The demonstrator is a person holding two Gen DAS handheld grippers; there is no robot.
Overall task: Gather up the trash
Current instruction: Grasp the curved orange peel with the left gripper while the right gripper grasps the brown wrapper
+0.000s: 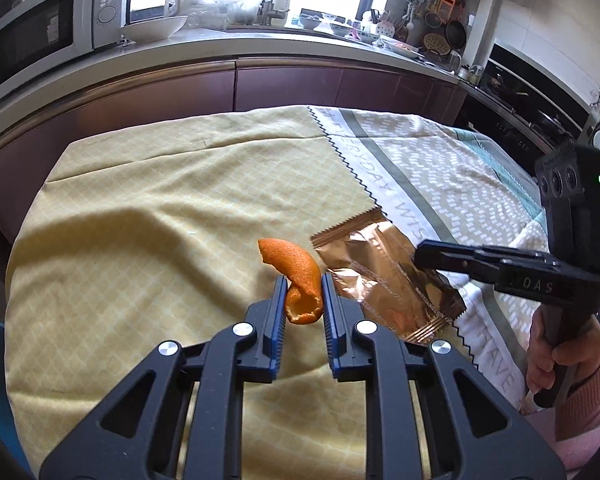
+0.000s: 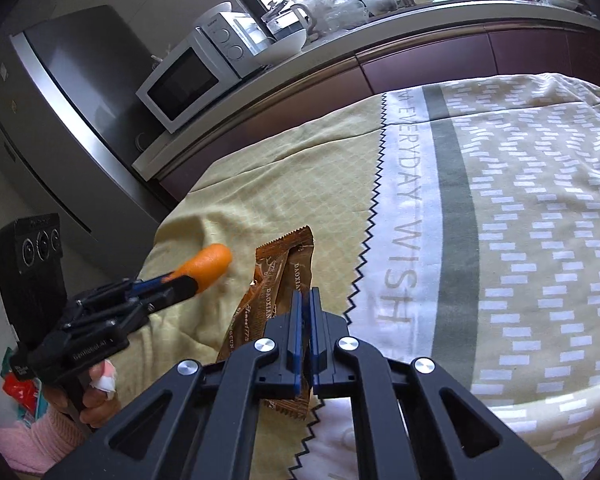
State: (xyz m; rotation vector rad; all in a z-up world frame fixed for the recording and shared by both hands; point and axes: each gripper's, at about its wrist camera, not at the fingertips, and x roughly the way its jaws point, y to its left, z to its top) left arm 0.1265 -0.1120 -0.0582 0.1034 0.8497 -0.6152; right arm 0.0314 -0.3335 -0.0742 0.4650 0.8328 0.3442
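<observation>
A curled piece of orange peel (image 1: 300, 280) is pinched between the blue pads of my left gripper (image 1: 303, 296), held just above the yellow cloth. In the right wrist view the same peel (image 2: 210, 266) sticks out of the left gripper (image 2: 192, 280) at the left. A brown foil snack wrapper (image 2: 278, 280) lies on the cloth, and my right gripper (image 2: 305, 300) is shut on its right edge. From the left wrist view the wrapper (image 1: 380, 272) lies just right of the peel, with the right gripper (image 1: 420, 256) clamped on its far side.
The table is covered by a yellow cloth (image 1: 148, 216) and a patterned cloth with lettering (image 2: 520, 208). A kitchen counter with a microwave (image 1: 40, 36), a white bowl (image 1: 154, 26) and dishes runs behind. A fridge (image 2: 72, 120) stands at the left. A hand in a pink sleeve (image 1: 572, 392) holds the right gripper.
</observation>
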